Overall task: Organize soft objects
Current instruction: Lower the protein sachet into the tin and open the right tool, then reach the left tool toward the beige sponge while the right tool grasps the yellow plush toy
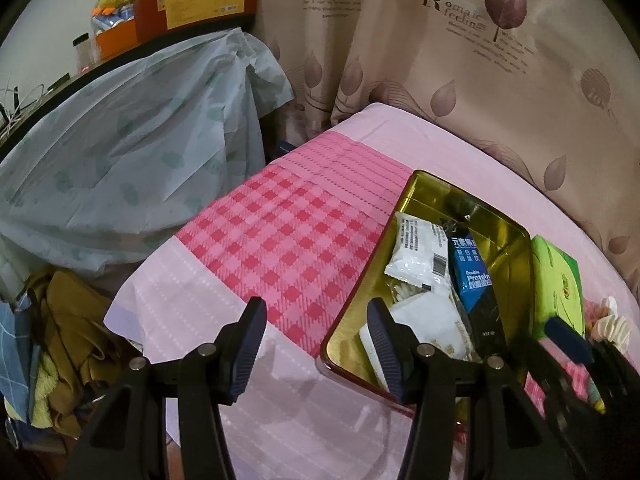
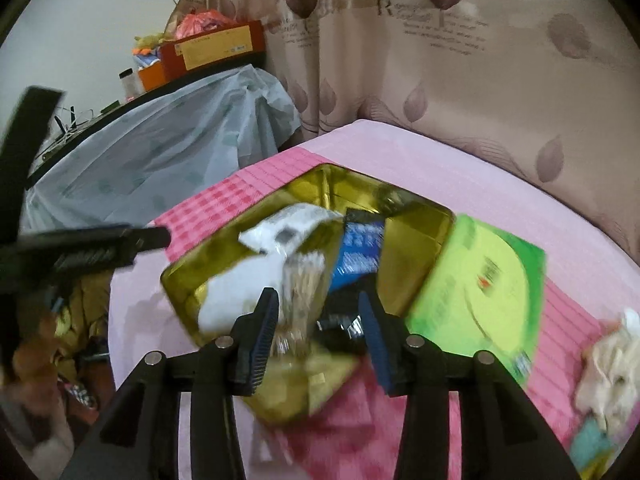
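A gold tin (image 1: 416,184) lies open on the pink checked bedcover (image 1: 280,240). It holds a white packet (image 1: 420,252), a blue protein carton (image 1: 472,276) and a white pad (image 1: 424,316). My left gripper (image 1: 318,344) hangs open and empty over the cover, its right finger at the tin's near left rim. In the blurred right wrist view my right gripper (image 2: 320,332) hovers over the tin's near end (image 2: 280,400), jaws apart and pressing on nothing. A clear packet (image 2: 300,300) and the carton (image 2: 360,248) show behind the gap. A green tissue pack (image 2: 480,280) lies right of the tin.
A white fluffy item (image 2: 612,364) and a teal item (image 2: 592,444) lie at the bed's right. A pale green sheet (image 1: 120,160) covers furniture on the left, with boxes (image 1: 192,4) on top. Clothes (image 1: 68,340) pile on the floor. A leaf-print curtain (image 1: 480,80) hangs behind.
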{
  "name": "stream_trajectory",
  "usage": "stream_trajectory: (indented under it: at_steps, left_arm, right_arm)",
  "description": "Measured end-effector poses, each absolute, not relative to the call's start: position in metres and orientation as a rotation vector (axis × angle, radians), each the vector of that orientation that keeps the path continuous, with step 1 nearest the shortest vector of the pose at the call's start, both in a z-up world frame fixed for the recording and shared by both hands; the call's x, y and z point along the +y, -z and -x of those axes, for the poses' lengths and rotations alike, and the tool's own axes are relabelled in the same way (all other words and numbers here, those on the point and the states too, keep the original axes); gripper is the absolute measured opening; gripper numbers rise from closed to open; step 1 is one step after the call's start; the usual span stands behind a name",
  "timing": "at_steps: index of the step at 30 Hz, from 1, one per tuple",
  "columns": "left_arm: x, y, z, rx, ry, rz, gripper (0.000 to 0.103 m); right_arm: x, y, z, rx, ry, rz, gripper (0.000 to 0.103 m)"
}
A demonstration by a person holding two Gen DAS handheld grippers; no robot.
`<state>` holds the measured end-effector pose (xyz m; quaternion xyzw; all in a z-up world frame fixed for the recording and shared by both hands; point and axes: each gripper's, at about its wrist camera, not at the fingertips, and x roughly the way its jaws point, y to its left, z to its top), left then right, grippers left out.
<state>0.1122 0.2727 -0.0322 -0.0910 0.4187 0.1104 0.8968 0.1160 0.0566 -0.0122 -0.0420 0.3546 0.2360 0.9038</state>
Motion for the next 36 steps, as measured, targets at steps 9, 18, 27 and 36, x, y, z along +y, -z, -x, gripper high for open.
stream_trajectory:
  at_steps: [9,18,27,36]
  left_arm:
    - [0.257,0.032,-0.11,0.857,-0.223,0.121,0.054]
    - [0.239,0.03,-0.106,0.835,-0.206,0.054,0.054]
    - [0.199,0.028,-0.095,0.777,-0.118,-0.069,0.054]
    - [0.144,0.04,-0.077,0.748,0.017,-0.197,0.055]
  right_arm:
    - [0.021,0.002,-0.058,0.691,-0.341,0.083,0.044]
    - [-0.033,0.02,-0.035,0.715,-0.118,0.022,0.054]
    - [-0.073,0.052,-0.036,0.768,-0.027,-0.035,0.059]
    - [-0.064,0.068,-0.056,0.768,-0.025,-0.043,0.059]
